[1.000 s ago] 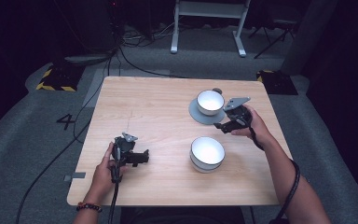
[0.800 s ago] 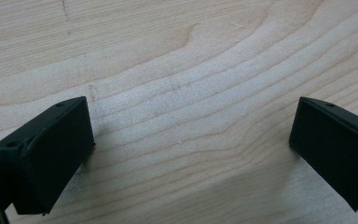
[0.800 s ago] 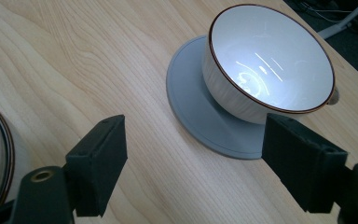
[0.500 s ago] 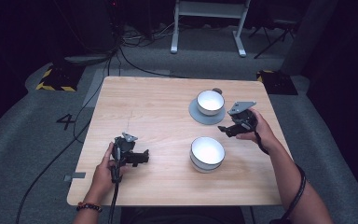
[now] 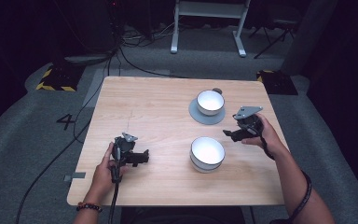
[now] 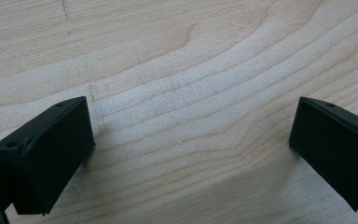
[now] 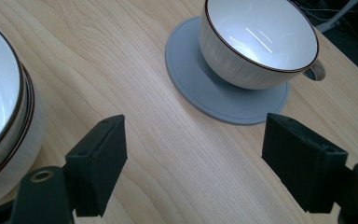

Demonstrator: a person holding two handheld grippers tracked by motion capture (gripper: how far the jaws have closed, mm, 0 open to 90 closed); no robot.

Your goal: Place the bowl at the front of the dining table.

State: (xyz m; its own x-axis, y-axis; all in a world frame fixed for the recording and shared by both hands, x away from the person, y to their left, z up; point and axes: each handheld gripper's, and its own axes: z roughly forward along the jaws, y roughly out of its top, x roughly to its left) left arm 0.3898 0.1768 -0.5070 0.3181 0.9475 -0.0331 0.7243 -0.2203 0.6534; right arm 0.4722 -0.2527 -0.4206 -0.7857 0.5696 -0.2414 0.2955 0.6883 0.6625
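Right gripper point(image 7: 193, 154) hovering with jaws spread wide, empty, near cup point(image 7: 258, 42) seated on grey coaster point(image 7: 191, 77); stacked bowls point(image 7: 2, 116) just beside. Left gripper point(image 6: 191, 154) gaping over bare table point(image 6: 177, 56). Floor marking point(image 5: 67, 122) reading "4".

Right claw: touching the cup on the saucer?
Apart. The right gripper view shows bare wood between the open right claw and the cup on its grey saucer; the high view shows a gap too.

A white "4" is marked on the grey floor point(image 5: 37, 140) left of the table point(image 5: 158, 98).
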